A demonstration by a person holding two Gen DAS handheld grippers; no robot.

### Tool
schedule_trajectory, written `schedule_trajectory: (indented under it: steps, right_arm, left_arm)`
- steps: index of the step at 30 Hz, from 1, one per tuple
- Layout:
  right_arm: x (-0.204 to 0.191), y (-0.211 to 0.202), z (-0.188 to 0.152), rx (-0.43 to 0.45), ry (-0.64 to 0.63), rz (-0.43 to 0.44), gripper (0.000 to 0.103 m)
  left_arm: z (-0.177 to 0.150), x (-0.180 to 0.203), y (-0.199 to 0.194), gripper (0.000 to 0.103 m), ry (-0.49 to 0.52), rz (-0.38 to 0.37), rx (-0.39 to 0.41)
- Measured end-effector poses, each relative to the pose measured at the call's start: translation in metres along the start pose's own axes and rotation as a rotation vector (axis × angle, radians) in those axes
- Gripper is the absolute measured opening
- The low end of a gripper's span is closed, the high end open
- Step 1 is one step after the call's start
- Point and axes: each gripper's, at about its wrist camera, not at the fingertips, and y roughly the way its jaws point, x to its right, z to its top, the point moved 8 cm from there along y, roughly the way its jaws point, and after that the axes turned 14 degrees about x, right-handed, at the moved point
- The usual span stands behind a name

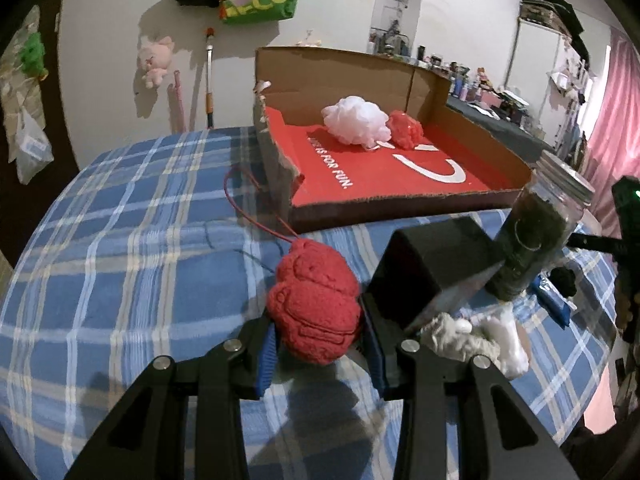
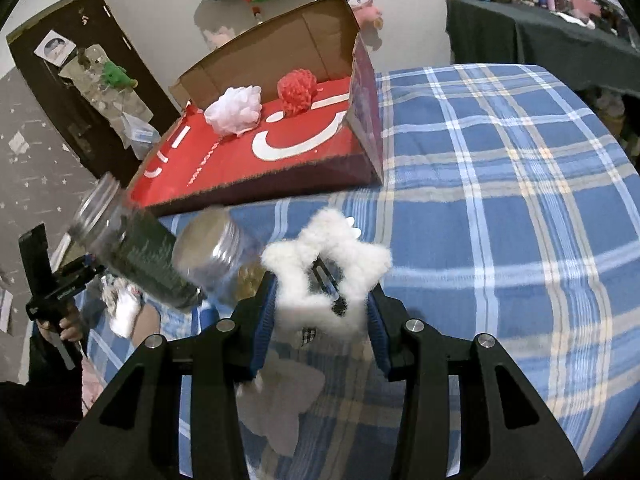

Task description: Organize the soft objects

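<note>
Left wrist view: the left gripper (image 1: 318, 334) is clamped on a red knitted ball (image 1: 316, 304), lifted above the blue plaid cloth (image 1: 120, 240); a thin red strand trails from the ball toward the cardboard box (image 1: 280, 80). Only this view shows the black block (image 1: 428, 260) and the crumpled white-grey soft item (image 1: 472, 336) lying on the cloth to the right of the ball.

Right wrist view: the right gripper (image 2: 320, 308) grips a white fluffy star-shaped frame (image 2: 360, 260) with an open centre, held above the cloth. Only this view shows a second clear jar (image 2: 216, 252) beside the green-filled jar (image 2: 156, 260), and the person's hand (image 2: 66, 326) on the other tool.

Both views: the box has a red printed floor and holds a white mesh puff (image 1: 356, 120) beside a red puff (image 1: 406, 128).
</note>
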Motion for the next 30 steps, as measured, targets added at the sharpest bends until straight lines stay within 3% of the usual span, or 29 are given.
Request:
schedule_trajectory:
  steps: [13,30]
  right_arm:
    - [-0.001,0.019,0.029,-0.094,0.022,0.057,0.04]
    - [-0.02,0.034,0.043,-0.14,-0.017,0.101,0.04]
  left_arm:
    - [0.028,0.002,0.017,0.039,0.024,-0.107,-0.058]
    - [0.05,0.011,0.03,0.038,0.081,-0.143,-0.082]
